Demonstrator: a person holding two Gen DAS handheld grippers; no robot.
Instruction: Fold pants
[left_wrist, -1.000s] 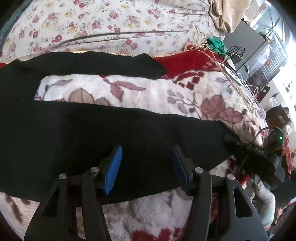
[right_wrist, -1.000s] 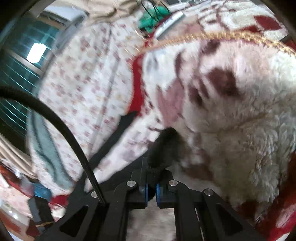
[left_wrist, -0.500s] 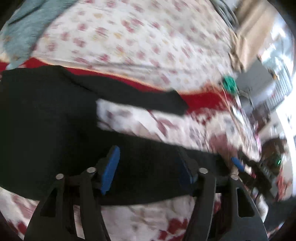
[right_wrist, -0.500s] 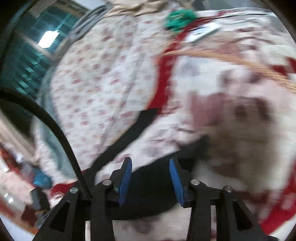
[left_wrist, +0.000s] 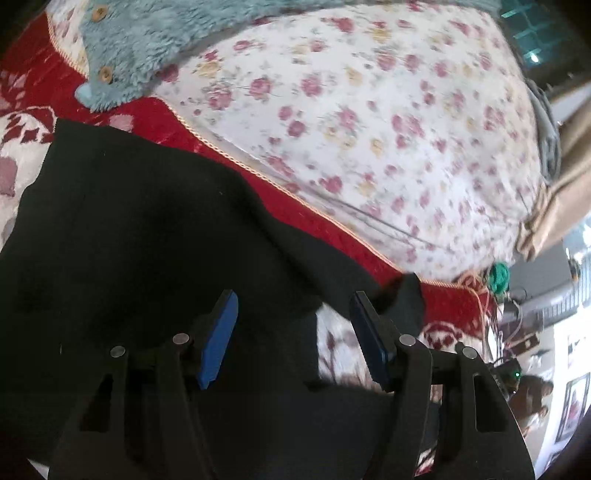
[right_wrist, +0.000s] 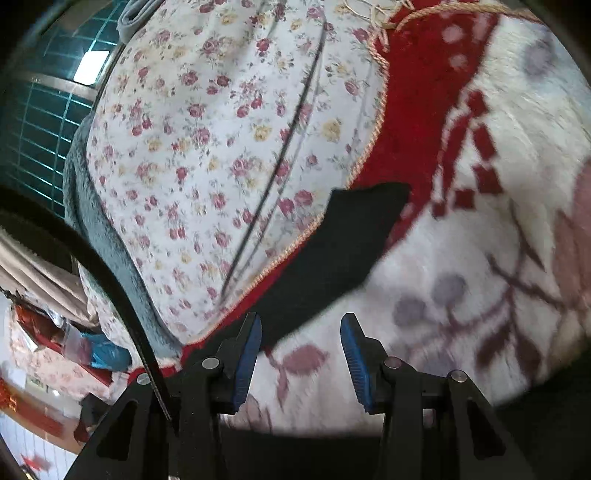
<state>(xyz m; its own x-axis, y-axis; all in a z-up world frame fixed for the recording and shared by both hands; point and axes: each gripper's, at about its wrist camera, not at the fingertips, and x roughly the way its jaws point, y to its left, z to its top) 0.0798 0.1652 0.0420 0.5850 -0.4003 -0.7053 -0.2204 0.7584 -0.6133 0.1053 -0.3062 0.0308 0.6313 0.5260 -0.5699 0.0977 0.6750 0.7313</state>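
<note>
Black pants (left_wrist: 147, 240) lie spread on a red-and-white plush blanket (left_wrist: 454, 306), one leg running right to its cuff (left_wrist: 410, 299). My left gripper (left_wrist: 293, 325) hovers open over the dark cloth, with nothing pinched between its blue pads (left_wrist: 218, 339). In the right wrist view the far leg's end (right_wrist: 351, 240) lies flat across the blanket's red border (right_wrist: 424, 110). Just short of that leg, my right gripper (right_wrist: 301, 332) is open and holds nothing. A dark edge of the pants (right_wrist: 314, 454) shows below its fingers.
A floral sheet (left_wrist: 369, 129) covers the bed beyond the blanket. A fuzzy teal garment with buttons (left_wrist: 147, 48) lies at the top left. A beige curtain (left_wrist: 561, 192), a green bundle (left_wrist: 498, 277) and cords sit at the right. A black cable (right_wrist: 110, 288) crosses the right wrist view.
The right gripper let go of the leg end it pinched, opened, and swung toward the other leg. The left gripper, open throughout, swept sideways over the pants toward the wider upper part.
</note>
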